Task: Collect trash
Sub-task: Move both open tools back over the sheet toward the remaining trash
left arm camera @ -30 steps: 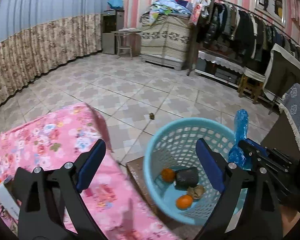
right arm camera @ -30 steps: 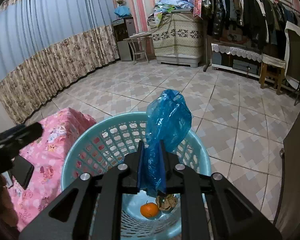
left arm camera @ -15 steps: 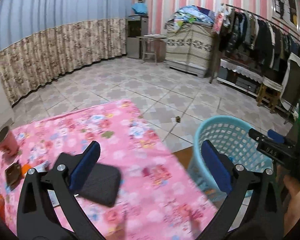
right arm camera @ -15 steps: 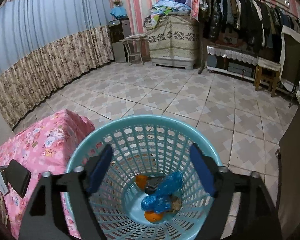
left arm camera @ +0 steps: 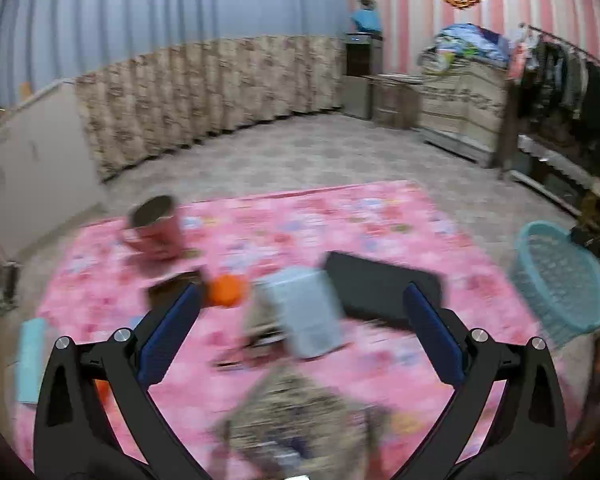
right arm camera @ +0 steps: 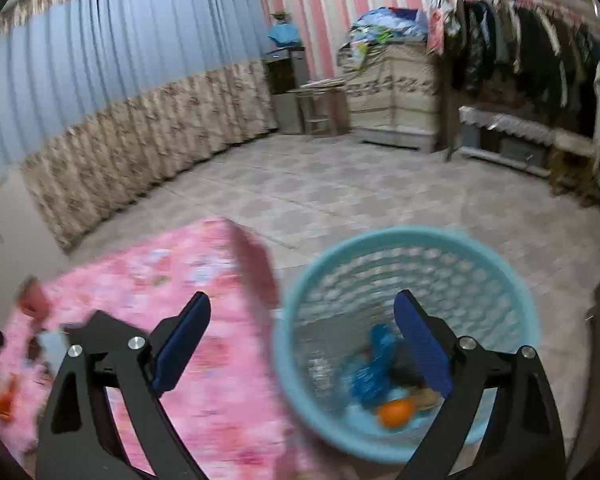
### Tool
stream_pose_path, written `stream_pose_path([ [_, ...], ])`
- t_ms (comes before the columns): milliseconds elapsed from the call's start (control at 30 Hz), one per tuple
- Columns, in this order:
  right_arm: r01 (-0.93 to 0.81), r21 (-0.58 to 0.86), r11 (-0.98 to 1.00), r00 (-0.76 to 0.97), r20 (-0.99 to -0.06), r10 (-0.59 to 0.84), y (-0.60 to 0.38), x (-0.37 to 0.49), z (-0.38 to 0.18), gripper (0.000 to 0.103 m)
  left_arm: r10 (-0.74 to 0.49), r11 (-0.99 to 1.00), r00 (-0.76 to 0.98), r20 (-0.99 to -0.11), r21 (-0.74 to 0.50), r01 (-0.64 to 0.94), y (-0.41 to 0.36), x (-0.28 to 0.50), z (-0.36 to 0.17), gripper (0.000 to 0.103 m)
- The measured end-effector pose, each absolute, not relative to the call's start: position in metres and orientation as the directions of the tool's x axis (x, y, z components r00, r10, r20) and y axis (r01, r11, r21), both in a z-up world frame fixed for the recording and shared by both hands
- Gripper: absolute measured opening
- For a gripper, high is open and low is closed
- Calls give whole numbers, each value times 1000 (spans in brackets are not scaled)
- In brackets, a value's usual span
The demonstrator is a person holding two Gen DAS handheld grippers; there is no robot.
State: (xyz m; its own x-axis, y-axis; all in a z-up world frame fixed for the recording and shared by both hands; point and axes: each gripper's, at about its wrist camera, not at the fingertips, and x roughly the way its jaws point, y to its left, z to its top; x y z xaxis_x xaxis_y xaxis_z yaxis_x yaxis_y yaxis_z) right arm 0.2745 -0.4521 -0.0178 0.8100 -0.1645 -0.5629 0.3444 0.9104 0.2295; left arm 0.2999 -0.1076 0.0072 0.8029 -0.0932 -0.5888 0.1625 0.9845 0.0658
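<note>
While both views are smeared by motion blur, the layout reads clearly enough: a table under a pink floral cloth [left arm camera: 380,216] fills the lower half of the left wrist view, and the same cloth [right arm camera: 204,264] runs to a corner just beside the light blue basket [right arm camera: 512,292] in the right wrist view. From the left camera that basket [left arm camera: 556,280] stands off the table's right edge, on the floor side.

On the cloth, a flat black slab [left arm camera: 380,288] lies towards the right, with a pale grey-blue box-like item [left arm camera: 308,312] just beside it, partly overlapping its left end. A red mug [left arm camera: 156,228] stands well back on the left. Near the front, a brownish patterned object [left arm camera: 300,416] is too blurred to identify. A light blue flat piece [left arm camera: 30,360] lies at the left edge, a small dark card-like thing [left arm camera: 172,288] sits beside an orange fruit [left arm camera: 226,290].

Inside the basket lie a crumpled blue plastic bag [right arm camera: 370,372], an orange [right arm camera: 396,412], and a brownish scrap [right arm camera: 424,396] just beside it.

The left gripper [left arm camera: 300,328] hangs over the table with its jaws wide apart, holding nothing. The right gripper [right arm camera: 300,344] hangs over the gap between the table corner and the basket, jaws likewise spread and empty.
</note>
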Motion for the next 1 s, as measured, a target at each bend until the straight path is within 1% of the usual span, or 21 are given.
stream_pose_path([
  [100, 281, 221, 934, 806, -583, -104, -425, 286, -25, 91, -35, 988, 809, -587, 101, 116, -71, 295, -2, 98],
  [200, 241, 163, 957, 793, -602, -97, -400, 295, -31, 91, 5, 991, 797, -604, 109, 76, -42, 296, -13, 98],
  [300, 201, 93, 975, 782, -615, -103, -373, 301, -35, 91, 13, 994, 777, -630, 94, 59, -14, 296, -24, 98],
  [467, 164, 76, 984, 774, -628, -81, -351, 306, -38, 91, 20, 998, 735, -677, 62, 29, 25, 297, -43, 96],
  [600, 153, 87, 984, 768, -637, -64, -343, 311, -41, 91, 27, 997, 710, -704, 74, 35, 34, 298, -56, 89],
  [700, 147, 94, 985, 765, -641, -53, -337, 311, -43, 91, 31, 997, 691, -722, 72, 30, 42, 301, -63, 85],
  [933, 127, 93, 988, 762, -647, -37, -328, 311, -47, 91, 56, 995, 682, -729, 101, 26, 46, 304, -68, 83],
  [1000, 124, 97, 988, 762, -647, -32, -328, 309, -47, 91, 79, 991, 680, -729, 134, 28, 44, 307, -71, 82],
])
